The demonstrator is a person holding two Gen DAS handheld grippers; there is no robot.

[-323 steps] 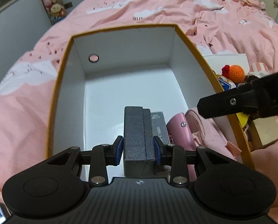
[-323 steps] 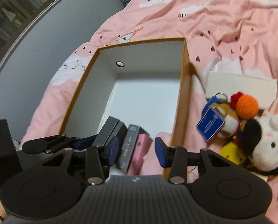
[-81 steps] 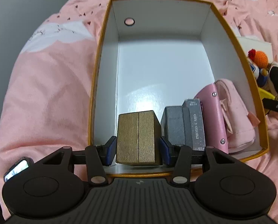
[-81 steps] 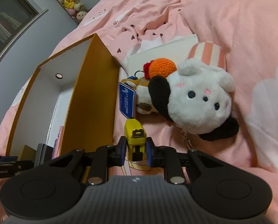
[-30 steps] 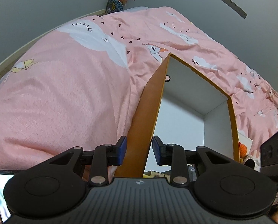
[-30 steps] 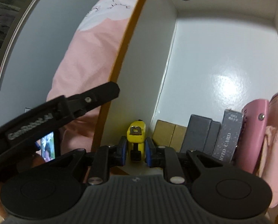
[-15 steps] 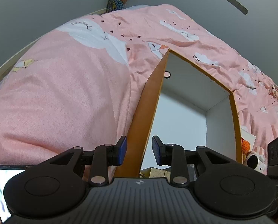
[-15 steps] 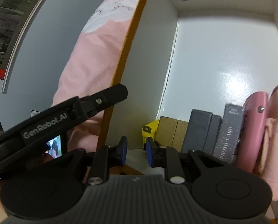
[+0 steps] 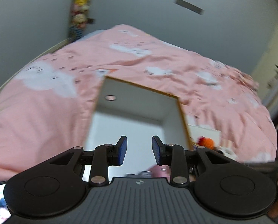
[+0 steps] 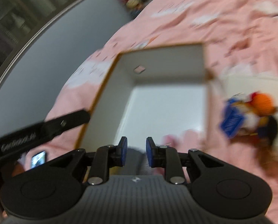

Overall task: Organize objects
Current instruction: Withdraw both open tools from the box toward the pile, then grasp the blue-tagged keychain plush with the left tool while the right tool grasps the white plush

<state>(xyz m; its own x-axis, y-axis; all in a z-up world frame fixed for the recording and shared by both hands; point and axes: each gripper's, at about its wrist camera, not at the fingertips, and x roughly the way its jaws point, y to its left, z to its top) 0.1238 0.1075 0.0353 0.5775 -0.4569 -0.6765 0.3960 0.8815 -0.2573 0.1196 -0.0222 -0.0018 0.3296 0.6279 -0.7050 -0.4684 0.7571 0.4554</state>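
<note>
Both views are smeared by motion blur, but the layout reads clearly enough: an open box (image 10: pixel 163 100) with white inner walls and an orange-brown rim sits on a pink bedspread (image 9: pixel 45 112) printed with white clouds. The left gripper (image 9: pixel 139 148) hangs above the box's near end with its blue pads (image 9: pixel 122 147) set apart and nothing between them; only the bare white floor of the box shows through the gap. The right gripper (image 10: pixel 136 149) is likewise empty, its pads parted by a narrower gap, poised over the near end of the box, where a dark grey case (image 10: pixel 137 158) and a pink pouch (image 10: pixel 176 140) can just be made out against the near wall. Outside the box, by its right wall, a heap of soft toys (image 10: pixel 254 115) lies on the bedspread, with an orange crocheted ball (image 10: pixel 264 103) and a blue tag (image 10: pixel 231 124) on top. A small phone screen (image 10: pixel 38 158) glows beside the left wall. From the right wrist view, the left gripper's black arm reaches toward the box's left rim
</note>
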